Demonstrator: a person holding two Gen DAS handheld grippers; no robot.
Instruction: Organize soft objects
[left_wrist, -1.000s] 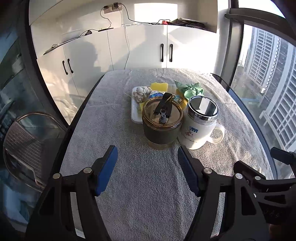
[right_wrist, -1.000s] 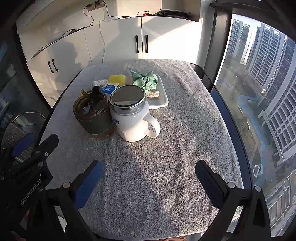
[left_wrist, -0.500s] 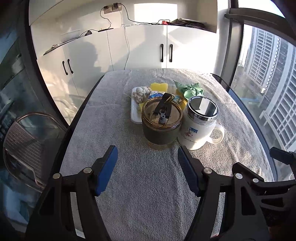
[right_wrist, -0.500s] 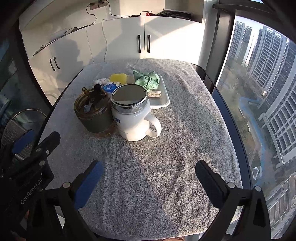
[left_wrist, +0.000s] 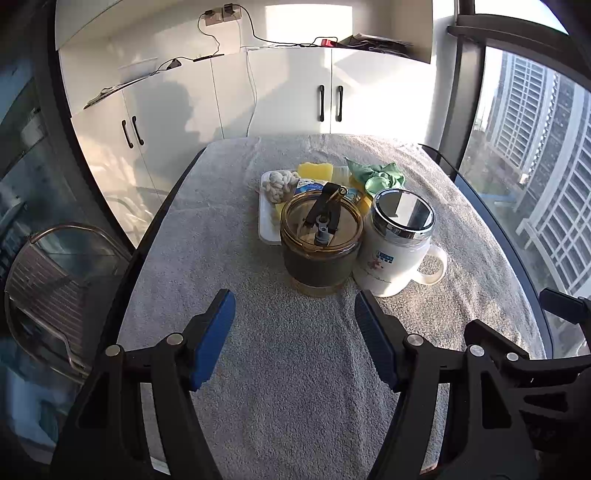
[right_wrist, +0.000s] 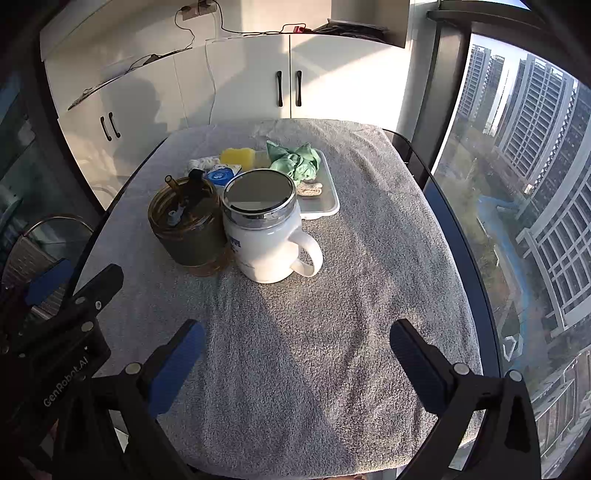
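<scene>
From the left wrist, the left tongs (left_wrist: 294, 332) are wide apart with nothing in them, above the gray towel on the bench (left_wrist: 295, 387). The white tray (left_wrist: 266, 225) sits behind the brown jar (left_wrist: 319, 243) and runs away from the camera; it holds a rope knot (left_wrist: 280, 182), a yellow sponge (left_wrist: 316, 170) and a green cloth (left_wrist: 376, 175). From the right wrist, the right tongs (right_wrist: 295, 341) are wide apart and empty too. The white mug (right_wrist: 264, 229) touches the jar, handle to the right. Bare towel lies in front and right of the mug.
</scene>
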